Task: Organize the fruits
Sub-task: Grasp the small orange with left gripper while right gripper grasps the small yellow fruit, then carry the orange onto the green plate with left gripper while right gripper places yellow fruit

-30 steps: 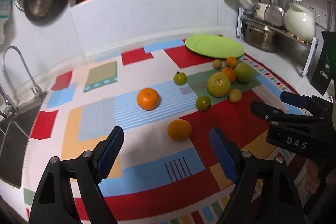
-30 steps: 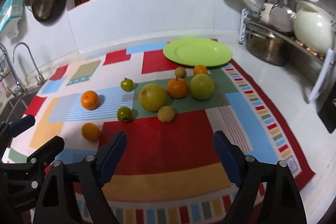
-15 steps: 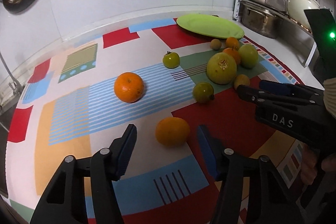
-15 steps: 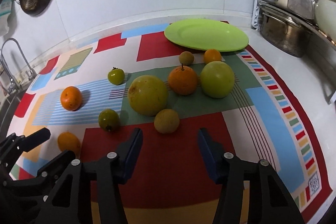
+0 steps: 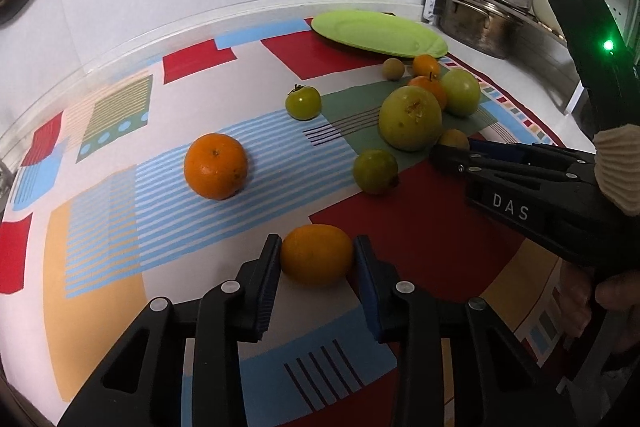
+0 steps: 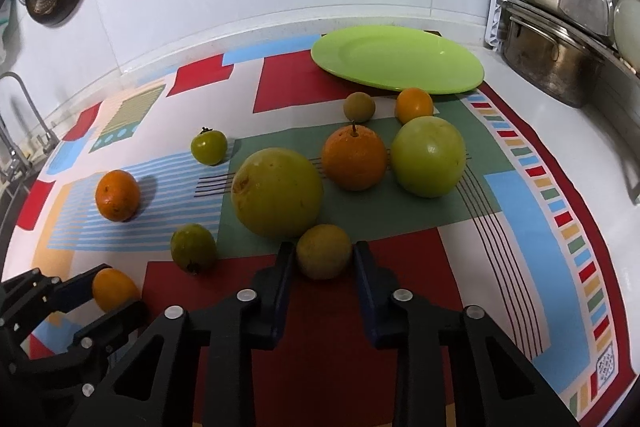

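Observation:
Several fruits lie on a colourful patterned mat. My left gripper is shut on a small orange fruit that rests on the mat; it also shows in the right wrist view. My right gripper is shut on a small brownish-yellow fruit, also on the mat, just in front of a large yellow-green fruit. A green plate lies empty at the back. The right gripper shows from the side in the left wrist view.
Other fruits: an orange, two small green tomatoes, a stemmed orange, a green apple-like fruit, two small fruits by the plate. A metal pot and dish rack stand at right; a sink tap at left.
Both grippers moved forward and down and closed: the left onto the small orange fruit, the right onto the brownish-yellow fruit. The fruits themselves have not shifted.

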Available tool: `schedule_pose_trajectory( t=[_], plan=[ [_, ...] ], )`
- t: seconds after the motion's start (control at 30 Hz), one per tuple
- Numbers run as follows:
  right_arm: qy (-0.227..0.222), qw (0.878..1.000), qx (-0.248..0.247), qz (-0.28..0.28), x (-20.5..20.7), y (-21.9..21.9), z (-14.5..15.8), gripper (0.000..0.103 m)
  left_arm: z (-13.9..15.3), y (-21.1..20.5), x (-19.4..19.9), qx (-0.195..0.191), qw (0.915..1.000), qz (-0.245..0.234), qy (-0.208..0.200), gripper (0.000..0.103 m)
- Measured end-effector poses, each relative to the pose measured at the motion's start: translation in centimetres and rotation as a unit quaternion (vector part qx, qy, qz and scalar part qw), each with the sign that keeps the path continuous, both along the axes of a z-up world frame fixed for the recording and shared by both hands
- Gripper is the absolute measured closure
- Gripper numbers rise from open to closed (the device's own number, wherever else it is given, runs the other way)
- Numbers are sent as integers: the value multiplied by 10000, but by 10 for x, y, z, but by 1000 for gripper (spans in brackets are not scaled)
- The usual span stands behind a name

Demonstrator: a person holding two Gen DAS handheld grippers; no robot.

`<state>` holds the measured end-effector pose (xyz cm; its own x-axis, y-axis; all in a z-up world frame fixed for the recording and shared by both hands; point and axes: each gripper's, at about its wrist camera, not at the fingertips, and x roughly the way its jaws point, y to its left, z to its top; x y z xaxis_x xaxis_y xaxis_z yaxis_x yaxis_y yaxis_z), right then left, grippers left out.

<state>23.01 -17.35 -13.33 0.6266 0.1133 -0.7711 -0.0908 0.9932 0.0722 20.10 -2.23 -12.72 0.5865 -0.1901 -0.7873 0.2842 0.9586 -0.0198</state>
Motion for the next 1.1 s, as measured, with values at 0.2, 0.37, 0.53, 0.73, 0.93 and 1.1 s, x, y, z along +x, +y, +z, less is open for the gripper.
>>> schedule_pose_trajectory(
  t=[0.2,0.37,0.53,0.73,0.93,1.1],
  plan=[
    [51,9998,79,-165,-6,-1,3,74,9,3,4,104,9997,-200,-133,67],
    [61,9993,130,-336,-18,1,11,74,25,7,7,42,9985,-457,-297,67],
    [-59,9985,149,-527,-31,4,26,74,42,8,10,-24,9962,-698,-524,67],
    [-348,9966,143,-728,-38,3,49,74,62,-1,14,-77,9926,-902,-808,67],
    [-577,9957,174,-705,-28,-7,67,74,81,-17,25,-85,9897,-921,-1092,67],
    [-787,9950,170,-589,-12,-19,84,74,96,-35,42,-119,9883,-847,-1259,67]
  ],
)
